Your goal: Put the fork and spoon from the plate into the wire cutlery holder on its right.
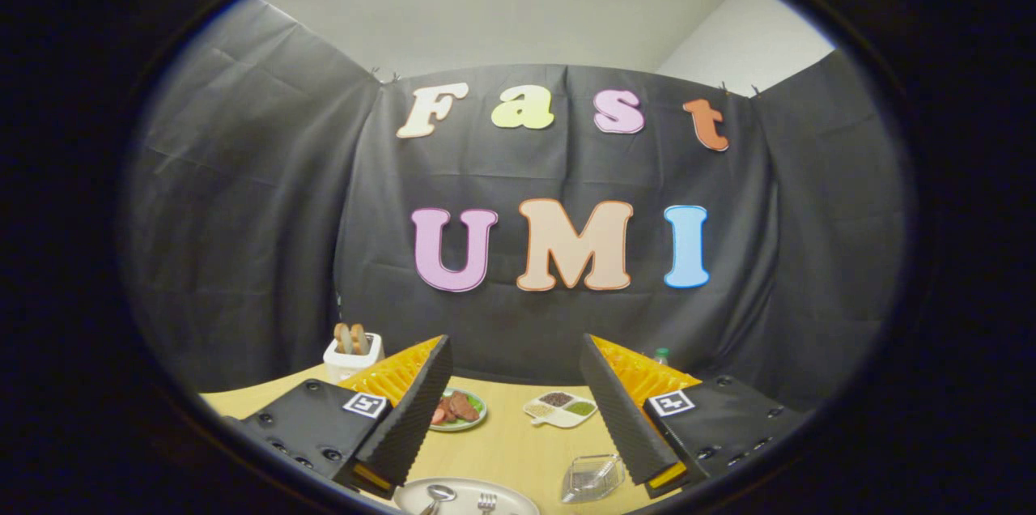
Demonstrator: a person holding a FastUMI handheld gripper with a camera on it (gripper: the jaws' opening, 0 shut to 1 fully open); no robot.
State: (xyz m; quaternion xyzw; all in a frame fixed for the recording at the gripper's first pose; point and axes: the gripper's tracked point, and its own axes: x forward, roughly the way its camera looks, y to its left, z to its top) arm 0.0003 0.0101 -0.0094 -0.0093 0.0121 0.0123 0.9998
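Open, empty claw [515,393] above round plate [469,495].

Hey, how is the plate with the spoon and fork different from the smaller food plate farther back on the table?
The near plate is pale and sits low between the open gripper's fingers, while the green-rimmed food plate lies beyond them. The near plate holds a spoon and fork; the food plate holds reddish-brown food. Both rest flat on the wooden table.

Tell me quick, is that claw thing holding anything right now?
Gripper: open, holding nothing; the plate with the spoon and fork lies below its fingers.
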